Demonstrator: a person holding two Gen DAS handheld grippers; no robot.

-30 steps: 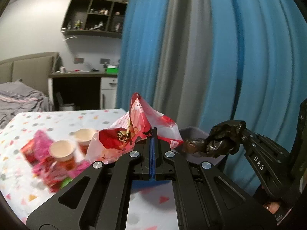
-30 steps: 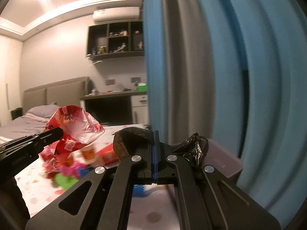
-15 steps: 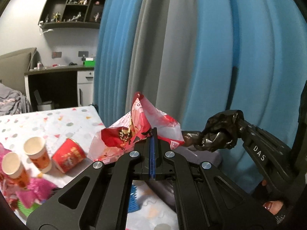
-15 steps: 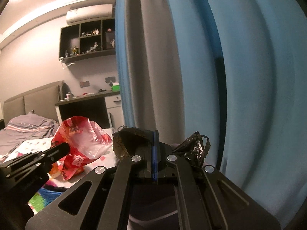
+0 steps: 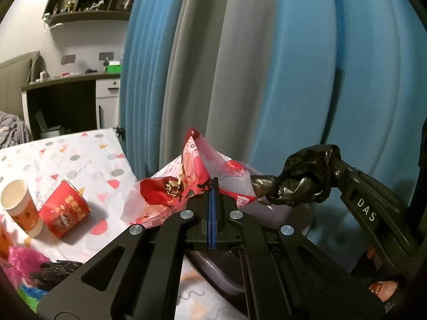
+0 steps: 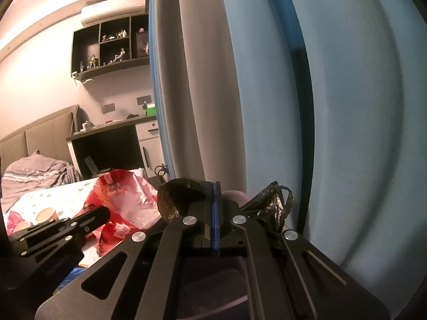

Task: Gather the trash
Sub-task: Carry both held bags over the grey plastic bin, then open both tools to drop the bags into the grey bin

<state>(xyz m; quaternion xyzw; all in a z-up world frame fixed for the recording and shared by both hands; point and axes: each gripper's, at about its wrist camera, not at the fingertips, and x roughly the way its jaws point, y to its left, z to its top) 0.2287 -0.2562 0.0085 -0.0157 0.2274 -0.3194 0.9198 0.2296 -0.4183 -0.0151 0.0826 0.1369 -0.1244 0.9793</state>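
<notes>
The left gripper (image 5: 211, 186) has its jaws pressed together, pinching a red and clear plastic bag (image 5: 186, 186) held up over the right end of the bench (image 5: 80, 160). The right gripper (image 6: 215, 194) is likewise closed on a crumpled black bag (image 6: 272, 205), above a grey bin (image 5: 280, 213) beside the blue curtain (image 5: 293, 80). Only the left wrist view shows the paper cup (image 5: 20, 205) and the tipped red cup (image 5: 65, 208) touching it at far left, while the right wrist view alone shows the air conditioner (image 6: 113, 9).
</notes>
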